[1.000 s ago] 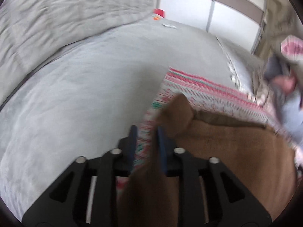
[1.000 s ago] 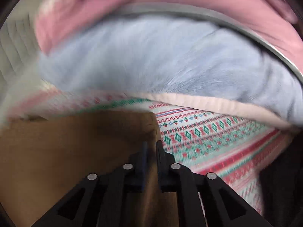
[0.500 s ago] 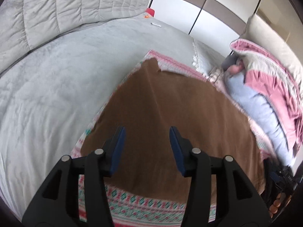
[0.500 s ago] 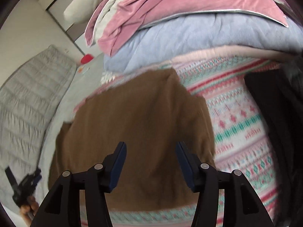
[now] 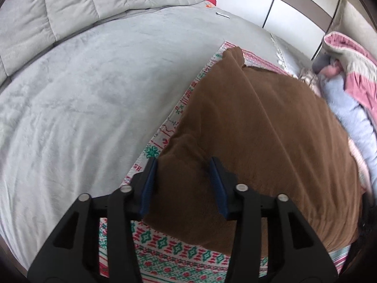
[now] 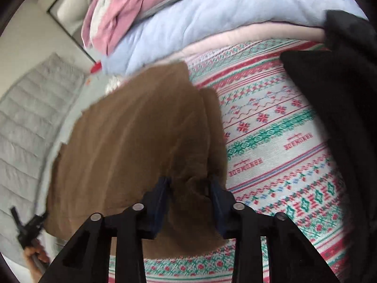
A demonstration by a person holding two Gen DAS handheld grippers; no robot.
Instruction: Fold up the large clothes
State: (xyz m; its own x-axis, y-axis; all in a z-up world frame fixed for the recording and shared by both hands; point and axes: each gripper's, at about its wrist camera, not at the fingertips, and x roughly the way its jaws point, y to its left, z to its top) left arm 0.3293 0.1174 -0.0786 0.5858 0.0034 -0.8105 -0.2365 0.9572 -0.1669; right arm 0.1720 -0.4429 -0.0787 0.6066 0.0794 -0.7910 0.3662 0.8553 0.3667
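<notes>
Left wrist view: the left hand-held gripper (image 5: 182, 184) hovers over a brown garment (image 5: 266, 141) spread on a patterned blanket (image 5: 179, 254) on the bed (image 5: 82, 99) — jaws parted, just been closing, nothing pinched. The right hand-held gripper (image 6: 189, 198) does likewise. Pink and blue bedding (image 6: 188, 23) lies at twelve o'clock.

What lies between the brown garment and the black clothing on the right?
A bare strip of the patterned blanket separates the brown garment from the black clothing, shown in the right wrist view.

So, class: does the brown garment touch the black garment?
Apart. The right wrist view shows patterned blanket between the brown garment and the black garment.
</notes>
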